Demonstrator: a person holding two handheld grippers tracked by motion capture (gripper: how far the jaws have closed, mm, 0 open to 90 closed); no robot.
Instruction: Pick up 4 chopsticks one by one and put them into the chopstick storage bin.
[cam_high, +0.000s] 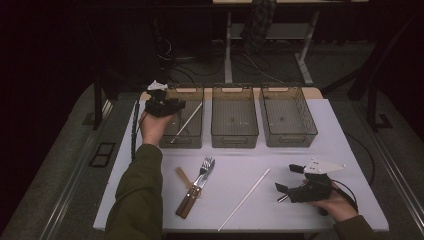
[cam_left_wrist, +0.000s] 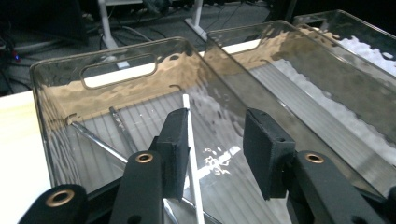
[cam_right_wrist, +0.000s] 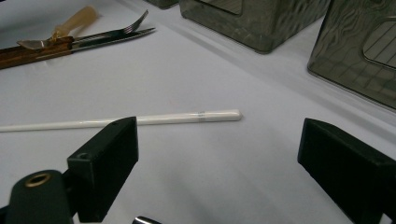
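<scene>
Now, line by line:

Left claw: the left gripper (cam_high: 172, 106) hangs over the left smoky clear plastic bin (cam_left_wrist: 56, 93), its jaws apart; a thin white stick (cam_left_wrist: 191, 154) lies between them, close against one pad, but the pads do not appear to press on it.

Stick in the bin: this thin white stick leans inside the left bin, its lower end toward the near wall and its upper end toward the far one, as the high view shows (cam_high: 186, 122).

Step in hand: by my reading, the drop-off; the stick sits in the bin and the jaws have let it go.

Right claw: the right gripper (cam_high: 290, 181) rests low at the near right of the white table (cam_high: 350, 165), jaws wide apart and holding nothing.

Second stick: another long thin white stick (cam_right_wrist: 140, 119) lies flat on the table just ahead of the right jaws, not between them.

Other bins: the middle bin (cam_high: 234, 122) and the right bin (cam_high: 288, 120) stand beside the first.

Cutlery: a wooden-handled fork and knife (cam_high: 196, 186) lie together near the table's middle.

Next move: likely lift the left gripper clear of the bin wall without catching the leaning stick, then bring jaws squarely across the second stick.
</scene>
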